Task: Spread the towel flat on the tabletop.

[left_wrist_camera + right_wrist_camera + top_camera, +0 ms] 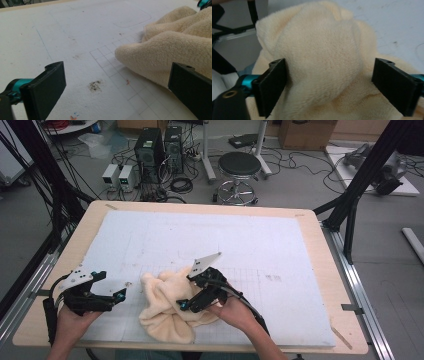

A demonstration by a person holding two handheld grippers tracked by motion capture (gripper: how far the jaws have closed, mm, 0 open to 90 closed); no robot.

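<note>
Cream fleece cloth (165,307) lies bunched on the white gridded mat (240,245), near the table's (320,285) front edge, at about 6 o'clock from the mat's centre. Right gripper (184,306) sits over the cloth's right side, its grey plate tilted up toward 12 o'clock and its tips pointing toward 8 o'clock. In the right gripper view a rounded fold of the cloth (319,62) bulges up between the two black jaws; the left one touches the pile, the right one stands a little clear of it, so the jaws are wide apart with fabric between them and not yet pinched. Left gripper (119,296) rests low over the mat at 9 o'clock from the cloth, just beside it but apart. In the left gripper view its jaws are spread wide with nothing between them; bare mat (75,37) and a dark smudge (95,85) lie ahead, and the cloth's near lobe (160,55) sits at 2 o'clock. Beyond the table, at 12 o'clock, a round black stool (239,167) stands on the floor.
</note>
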